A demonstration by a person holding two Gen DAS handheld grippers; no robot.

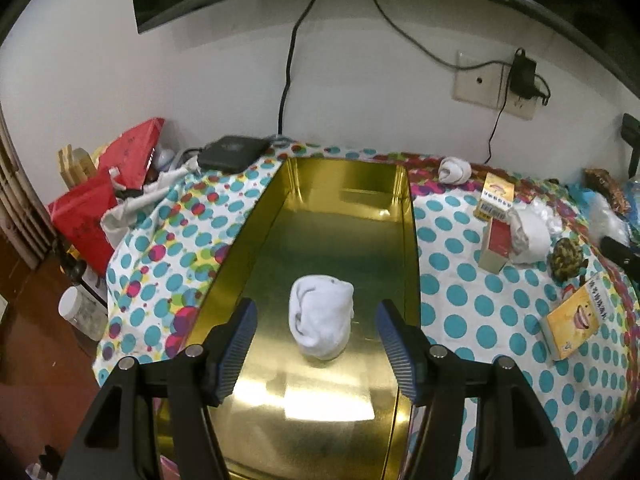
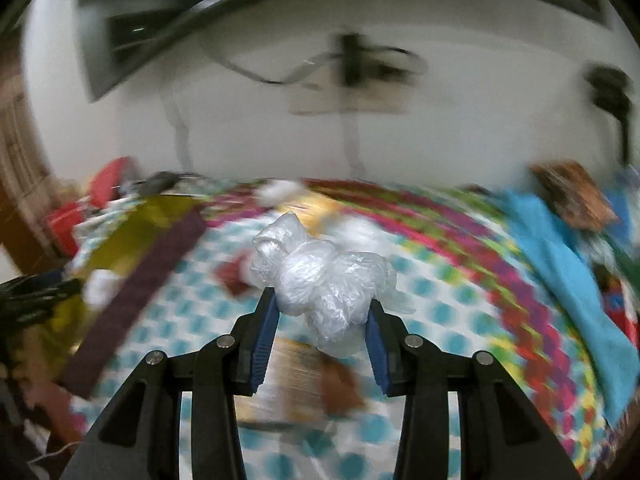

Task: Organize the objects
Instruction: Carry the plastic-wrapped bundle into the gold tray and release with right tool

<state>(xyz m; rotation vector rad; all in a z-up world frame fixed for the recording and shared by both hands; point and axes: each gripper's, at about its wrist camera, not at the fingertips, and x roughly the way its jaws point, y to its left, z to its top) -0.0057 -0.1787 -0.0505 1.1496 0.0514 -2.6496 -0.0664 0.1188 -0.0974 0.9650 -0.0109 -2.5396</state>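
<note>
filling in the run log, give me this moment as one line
left gripper: open above rolled sock in gold tin | right gripper: shut on crumpled plastic bag, off the spotted cloth

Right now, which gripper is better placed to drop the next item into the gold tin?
Right. The right gripper already clamps the crumpled plastic bag; the left gripper is open and empty over the gold tin.
</note>
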